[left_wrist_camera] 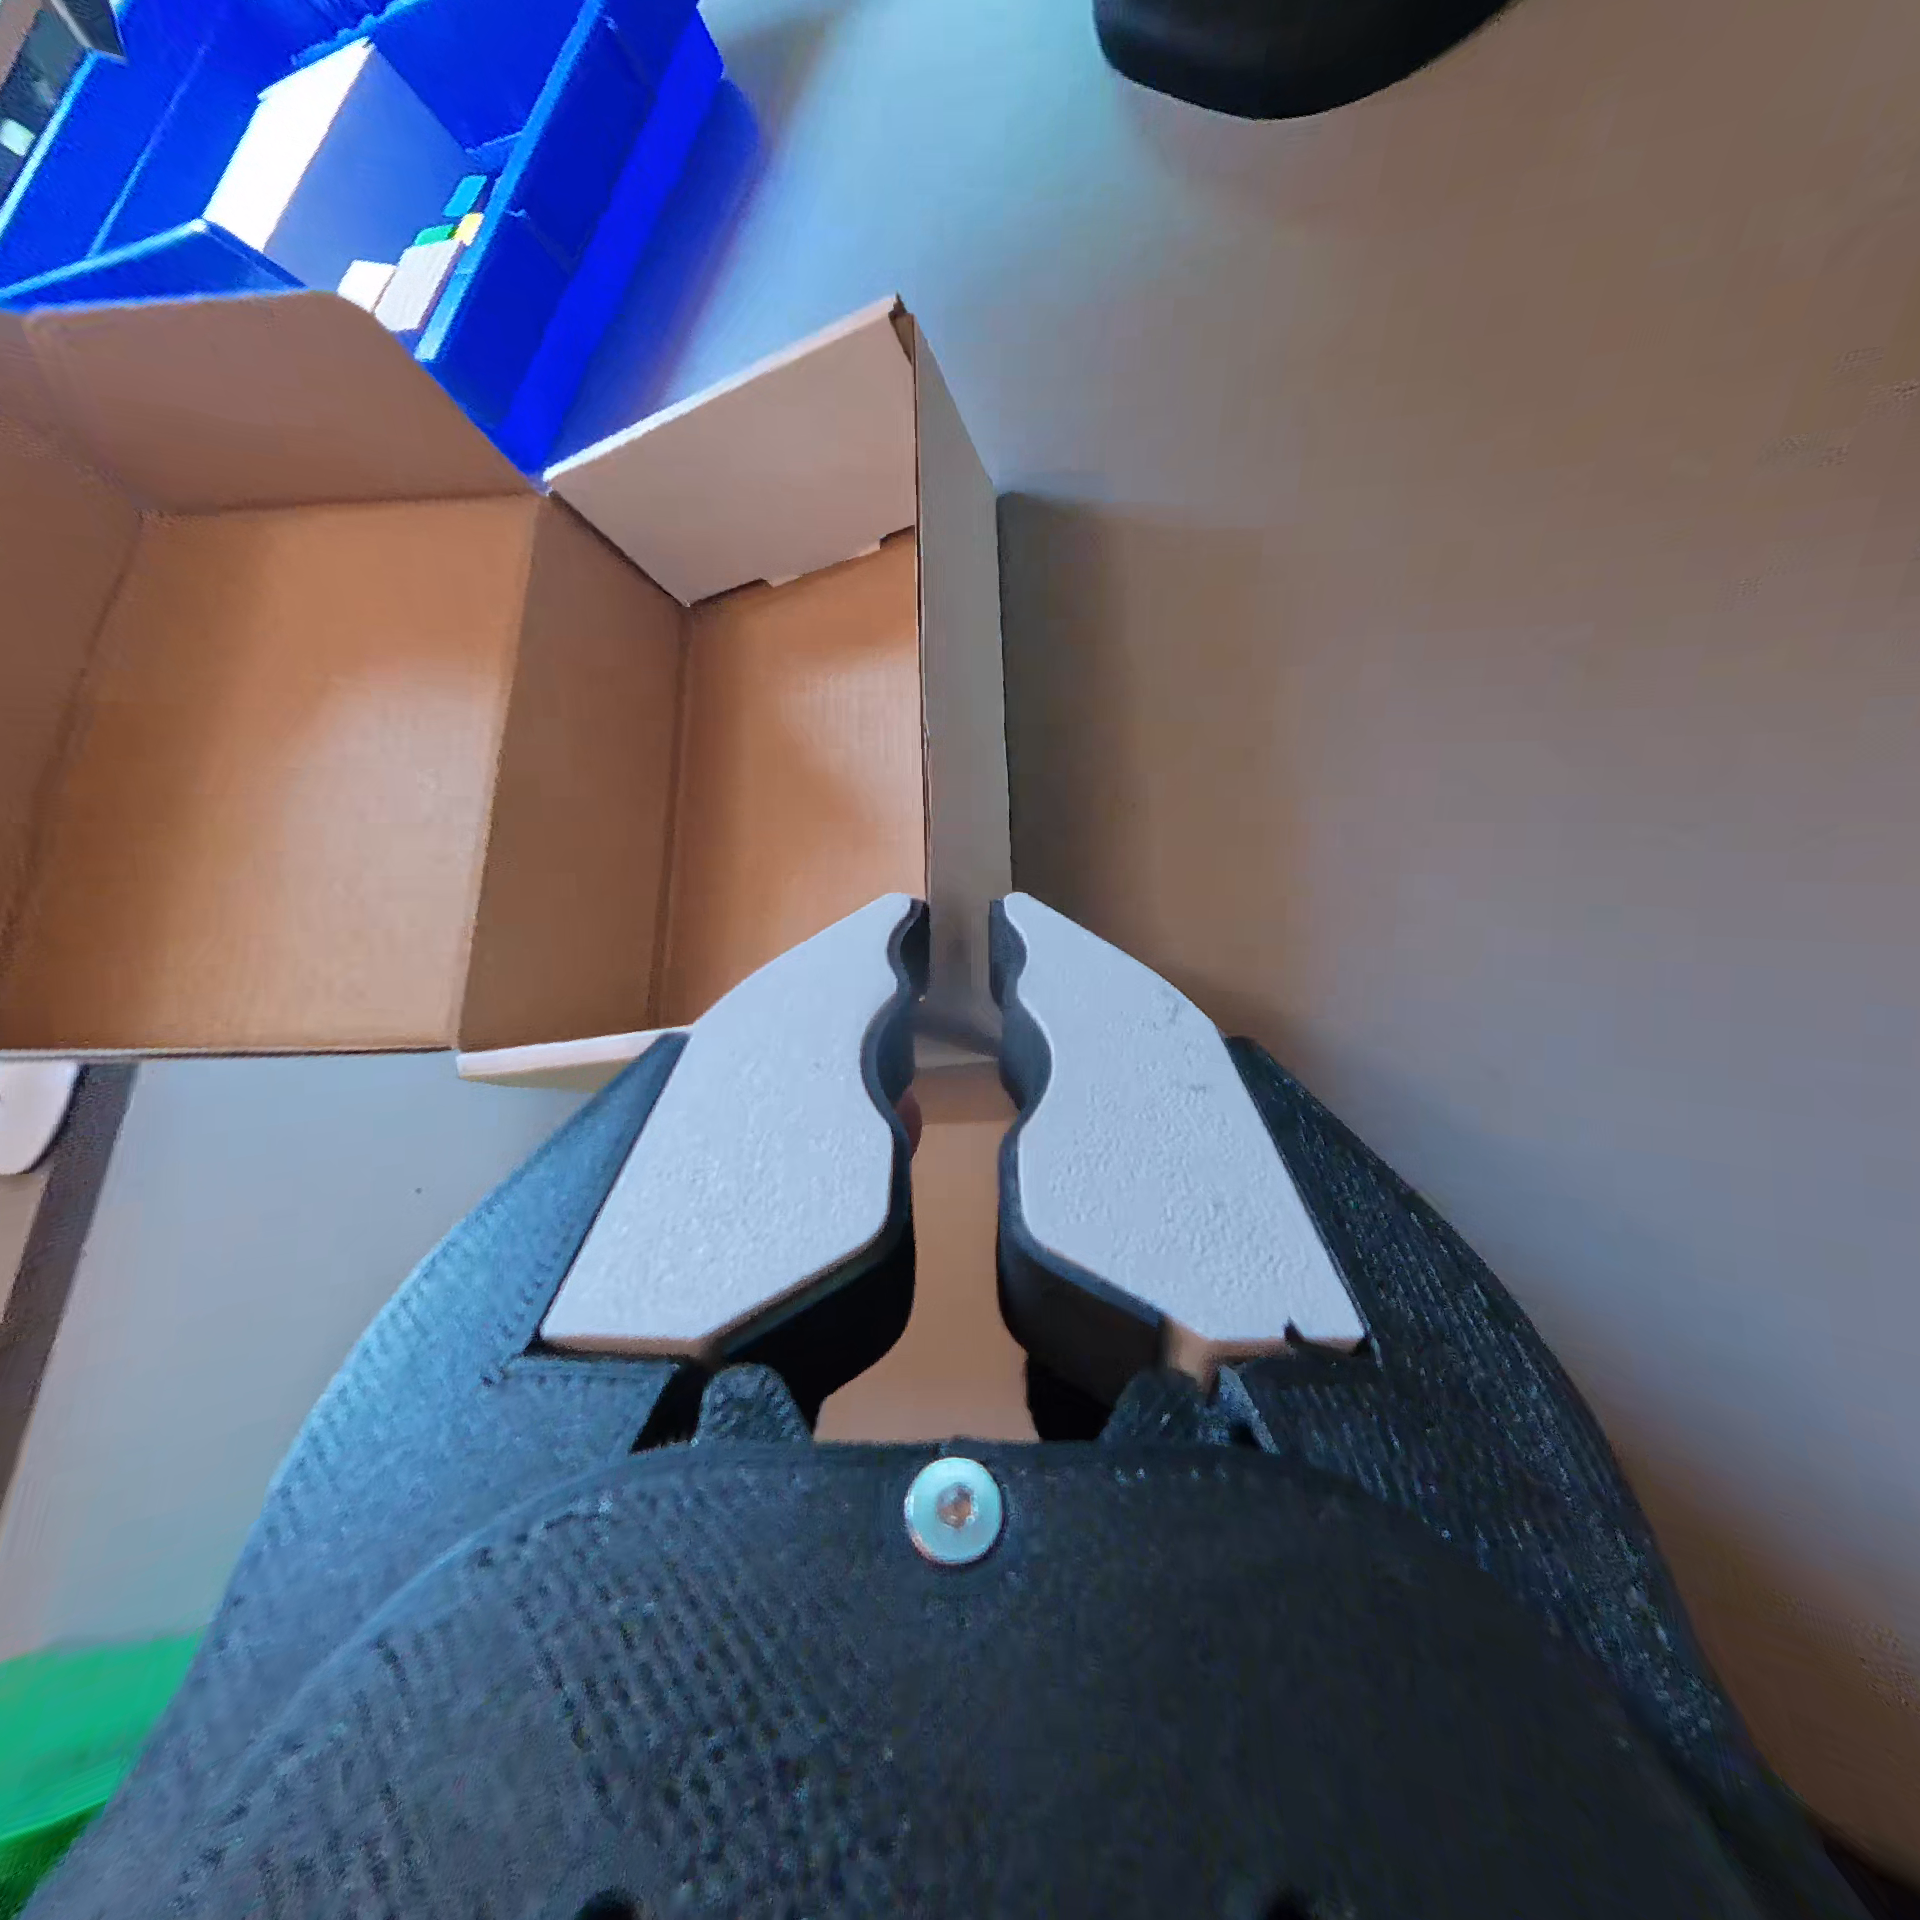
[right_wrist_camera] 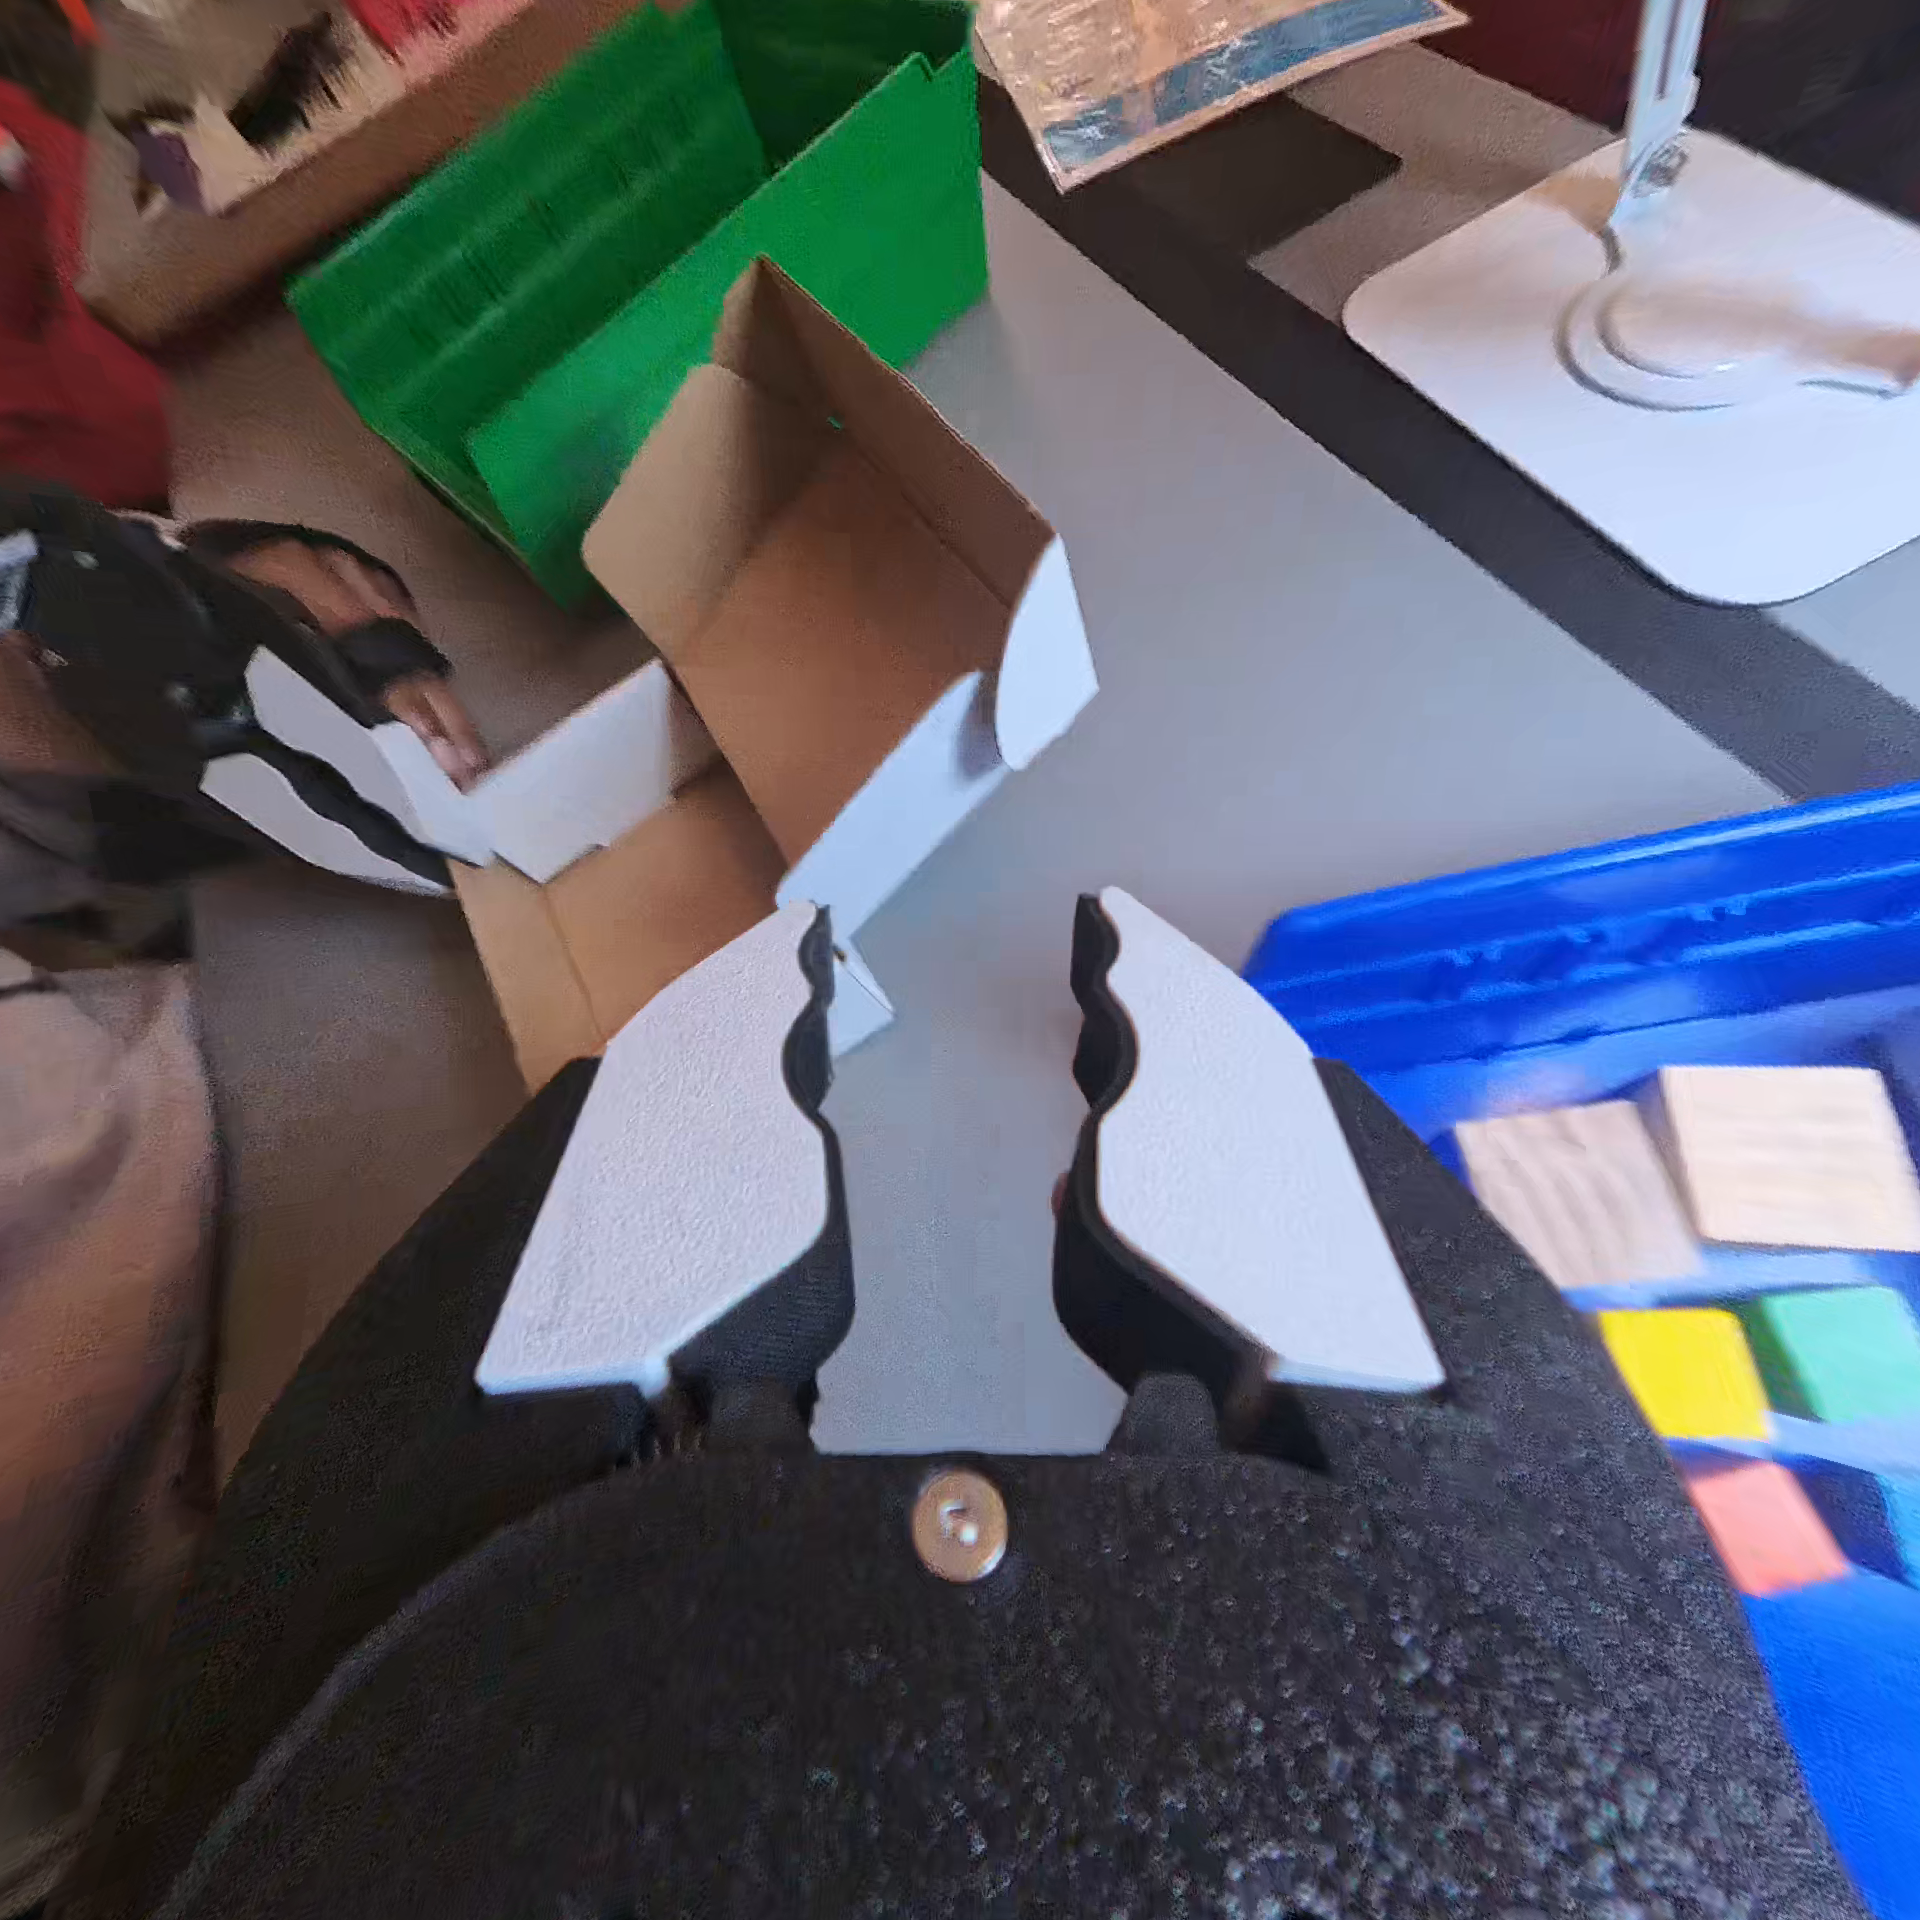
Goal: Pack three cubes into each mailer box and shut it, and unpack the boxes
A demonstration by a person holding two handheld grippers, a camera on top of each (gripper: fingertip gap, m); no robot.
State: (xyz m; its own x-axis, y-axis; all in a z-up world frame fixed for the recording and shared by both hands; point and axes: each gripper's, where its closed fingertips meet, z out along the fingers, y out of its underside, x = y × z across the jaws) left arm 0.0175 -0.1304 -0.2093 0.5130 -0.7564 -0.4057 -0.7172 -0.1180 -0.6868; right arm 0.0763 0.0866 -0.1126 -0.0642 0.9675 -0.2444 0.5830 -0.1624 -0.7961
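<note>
An open mailer box (left_wrist_camera: 312, 748), white outside and brown inside, lies empty on the grey table. My left gripper (left_wrist_camera: 958, 935) is shut on the box's upright side flap (left_wrist_camera: 961, 675). In the right wrist view the box (right_wrist_camera: 831, 623) lies ahead with its lid standing up, and the left gripper (right_wrist_camera: 457, 800) holds a white flap at its left side. My right gripper (right_wrist_camera: 951, 925) is open and empty, over the table by the box's near corner. Wooden cubes (right_wrist_camera: 1787, 1153), a yellow cube (right_wrist_camera: 1683, 1371), a green cube (right_wrist_camera: 1839, 1351) and a red cube (right_wrist_camera: 1766, 1527) lie in a blue bin (right_wrist_camera: 1558, 956).
The blue bin (left_wrist_camera: 623, 208) stands just beyond the box in the left wrist view. A green bin (right_wrist_camera: 623, 260) stands behind the box, with a brown carton (right_wrist_camera: 260, 229) further back. A white lamp base (right_wrist_camera: 1662, 416) sits at the back right. A black object (left_wrist_camera: 1278, 52) is at the table's far edge. Spacing between my two grippers at the tips: around 25 cm. About 15 cm separates my right fingertips from the yellow cube (right_wrist_camera: 1683, 1371).
</note>
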